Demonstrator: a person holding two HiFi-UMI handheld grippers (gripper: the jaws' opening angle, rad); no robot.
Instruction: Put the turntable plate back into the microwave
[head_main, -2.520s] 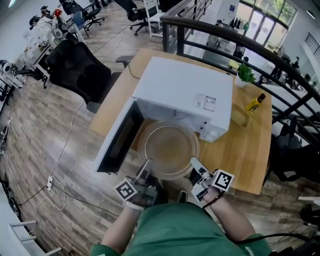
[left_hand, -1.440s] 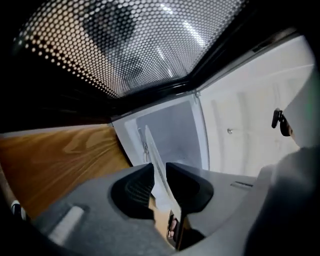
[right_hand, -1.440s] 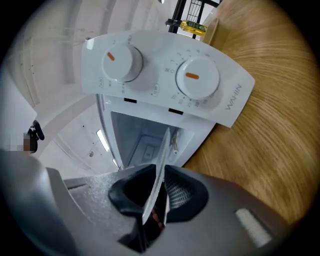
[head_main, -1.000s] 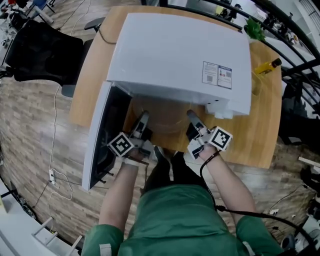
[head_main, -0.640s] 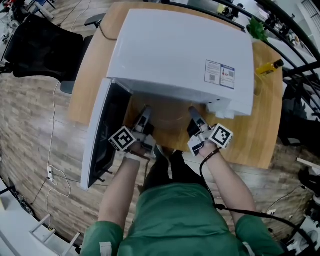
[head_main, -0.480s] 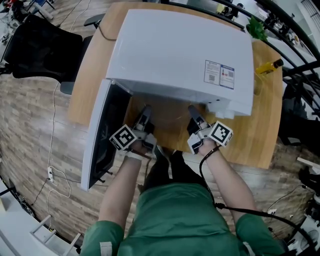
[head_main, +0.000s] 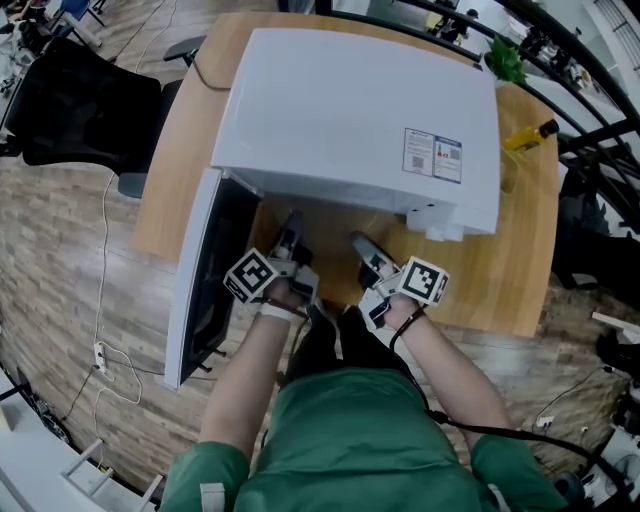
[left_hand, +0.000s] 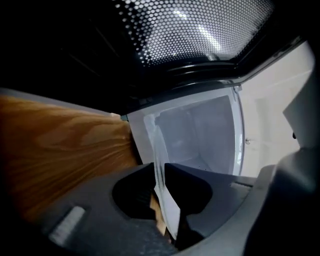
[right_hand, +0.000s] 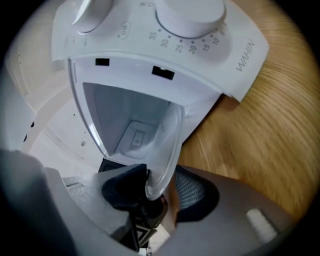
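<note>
The white microwave (head_main: 350, 110) stands on the wooden table (head_main: 500, 270) with its door (head_main: 205, 290) swung open to the left. In the head view its top hides the clear glass turntable plate. Both grippers reach into the opening. In the left gripper view the plate (left_hand: 195, 135) lies inside the cavity, and my left gripper (left_hand: 159, 172) (head_main: 290, 235) has just been closing and pinches its rim. My right gripper (right_hand: 160, 187) (head_main: 362, 250) has just been opening. The plate's rim (right_hand: 165, 145) still sits between its jaws, with a gap beside the outer pad.
The control panel with two dials (right_hand: 190, 20) is just right of the cavity. A yellow bottle (head_main: 530, 135) and a green plant (head_main: 503, 62) stand on the table's far right. A black chair (head_main: 80, 105) is at the left, a dark railing behind.
The plate went from in front of the microwave into its opening. In the last half second my right gripper drew back and to the left; the left one stayed put.
</note>
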